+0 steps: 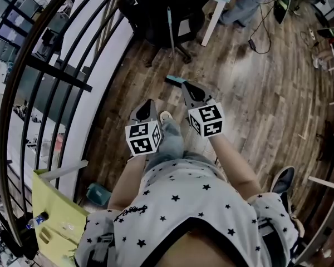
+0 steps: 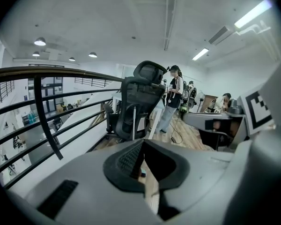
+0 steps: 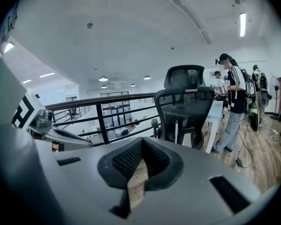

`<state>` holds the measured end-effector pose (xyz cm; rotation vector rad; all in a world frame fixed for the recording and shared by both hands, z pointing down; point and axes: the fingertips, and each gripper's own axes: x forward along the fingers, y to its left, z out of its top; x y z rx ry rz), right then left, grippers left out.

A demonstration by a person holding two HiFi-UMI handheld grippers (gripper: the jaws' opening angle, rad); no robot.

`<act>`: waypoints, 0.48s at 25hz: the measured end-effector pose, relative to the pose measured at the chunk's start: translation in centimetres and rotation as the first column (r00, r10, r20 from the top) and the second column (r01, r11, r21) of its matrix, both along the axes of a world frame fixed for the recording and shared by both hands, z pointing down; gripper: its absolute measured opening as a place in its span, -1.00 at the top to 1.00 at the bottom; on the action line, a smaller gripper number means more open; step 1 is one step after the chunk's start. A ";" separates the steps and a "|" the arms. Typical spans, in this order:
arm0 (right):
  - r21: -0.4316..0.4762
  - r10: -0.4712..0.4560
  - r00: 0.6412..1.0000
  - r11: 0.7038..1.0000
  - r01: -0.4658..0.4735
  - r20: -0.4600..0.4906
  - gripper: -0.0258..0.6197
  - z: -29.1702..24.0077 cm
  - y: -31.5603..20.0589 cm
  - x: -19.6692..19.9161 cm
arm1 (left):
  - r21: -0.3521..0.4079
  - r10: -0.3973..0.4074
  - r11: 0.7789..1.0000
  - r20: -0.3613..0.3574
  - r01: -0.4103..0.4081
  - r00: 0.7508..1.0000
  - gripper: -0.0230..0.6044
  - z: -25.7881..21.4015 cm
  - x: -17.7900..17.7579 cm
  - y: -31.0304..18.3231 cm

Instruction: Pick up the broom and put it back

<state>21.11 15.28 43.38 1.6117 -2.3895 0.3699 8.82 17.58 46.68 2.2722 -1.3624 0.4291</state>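
Observation:
The broom [image 1: 170, 31] stands upright against a black office chair [image 1: 166, 13]; its thin pale handle rises from a teal head [image 1: 175, 80] on the wooden floor. Both grippers are held out ahead of me over the floor, short of the broom. My left gripper [image 1: 146, 110] has its jaws together with nothing between them. My right gripper [image 1: 192, 91] is also shut and empty, its tip close to the teal head in the head view. The handle [image 2: 133, 121] shows before the chair in the left gripper view, beyond the left gripper [image 2: 143, 143]. The right gripper view shows the handle [image 3: 176, 131] beyond the right gripper [image 3: 143, 142].
A dark metal railing [image 1: 50, 71] runs along the left over a drop. A white desk leg [image 1: 211, 20] and a standing person [image 3: 233, 102] are beyond the chair. Cables [image 1: 255, 40] lie on the floor to the right. A yellow-green board [image 1: 53, 216] leans at lower left.

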 end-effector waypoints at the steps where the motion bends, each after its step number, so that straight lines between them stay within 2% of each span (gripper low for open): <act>1: -0.002 0.002 1.000 1.000 -0.002 0.000 0.94 0.1 -0.9 0.2 | -0.002 -0.002 1.000 0.000 0.002 1.000 0.89 0.1 0.1 -0.7; 12: -0.024 0.012 1.000 1.000 -0.012 -0.001 0.94 0.6 -11.3 1.9 | -0.033 -0.007 0.999 0.015 0.007 1.000 0.89 1.2 1.7 -8.7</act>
